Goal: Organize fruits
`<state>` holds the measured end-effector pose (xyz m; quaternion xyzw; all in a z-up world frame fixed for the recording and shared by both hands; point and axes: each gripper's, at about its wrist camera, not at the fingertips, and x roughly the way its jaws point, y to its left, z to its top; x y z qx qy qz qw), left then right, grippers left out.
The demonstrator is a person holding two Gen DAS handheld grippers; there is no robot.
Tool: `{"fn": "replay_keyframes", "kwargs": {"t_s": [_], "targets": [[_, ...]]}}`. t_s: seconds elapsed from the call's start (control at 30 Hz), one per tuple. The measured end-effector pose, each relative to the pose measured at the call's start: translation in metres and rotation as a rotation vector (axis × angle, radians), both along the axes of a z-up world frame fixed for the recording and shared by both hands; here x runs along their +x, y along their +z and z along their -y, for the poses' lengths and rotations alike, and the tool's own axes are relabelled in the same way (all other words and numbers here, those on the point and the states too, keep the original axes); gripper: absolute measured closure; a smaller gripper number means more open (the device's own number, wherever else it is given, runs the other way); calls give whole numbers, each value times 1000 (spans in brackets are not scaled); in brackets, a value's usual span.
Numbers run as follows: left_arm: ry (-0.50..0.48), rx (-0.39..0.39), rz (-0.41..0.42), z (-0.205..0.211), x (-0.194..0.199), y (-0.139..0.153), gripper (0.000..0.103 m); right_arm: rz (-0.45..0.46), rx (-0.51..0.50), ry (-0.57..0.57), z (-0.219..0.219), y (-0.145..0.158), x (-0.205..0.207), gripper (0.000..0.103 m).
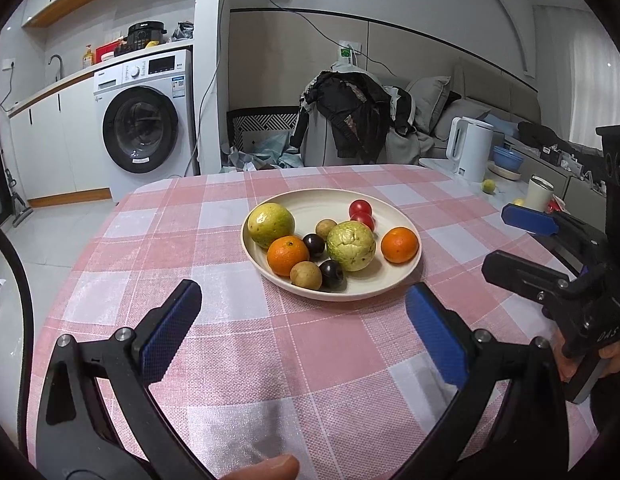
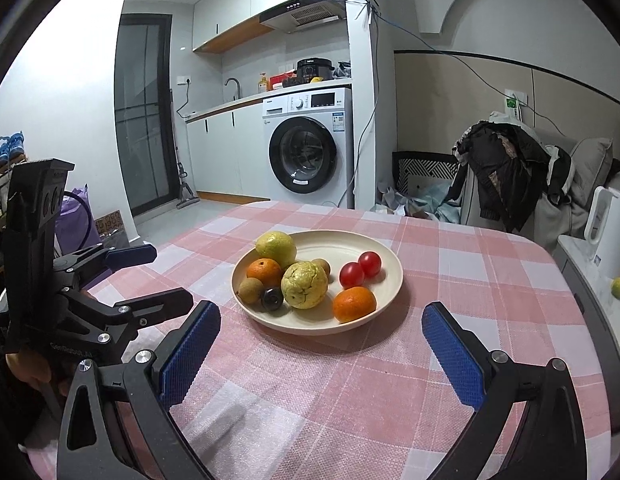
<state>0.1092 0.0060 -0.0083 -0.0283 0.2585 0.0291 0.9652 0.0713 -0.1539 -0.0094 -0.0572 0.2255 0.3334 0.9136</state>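
A cream plate (image 1: pixel 310 200) (image 2: pixel 333 242) sits mid-table on the pink checked cloth. It holds a pale green guava (image 1: pixel 351 245) (image 2: pixel 304 285), a yellow-green fruit (image 1: pixel 270 225) (image 2: pixel 276 249), two oranges (image 1: pixel 399 244) (image 2: pixel 354 304), two cherry tomatoes (image 1: pixel 361 214) (image 2: pixel 351 275), small brown fruits (image 1: pixel 306 275) and dark plums (image 1: pixel 331 273). My left gripper (image 1: pixel 304 289) (image 2: pixel 172 276) hovers open just short of the plate's near rim, nothing between its blue pads. My right gripper (image 2: pixel 321 310) (image 1: pixel 495 240) is open too, at the plate's right side, empty.
A side counter at the right carries a white kettle (image 1: pixel 469 148) (image 2: pixel 607 232), a blue bowl (image 1: pixel 507 158), a cup (image 1: pixel 539 194) and a small green fruit (image 1: pixel 488 186) (image 2: pixel 618 287). Behind the table stand a clothes-draped chair (image 1: pixel 349 120) and a washing machine (image 1: pixel 142 128).
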Motion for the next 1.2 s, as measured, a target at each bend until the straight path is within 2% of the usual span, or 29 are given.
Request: {"fn": "replay_keyframes", "kwargs": {"t_s": [1.2], "targets": [[-8,11,7,6,0,0,1,0,2,2,0,0,0,0]]}}
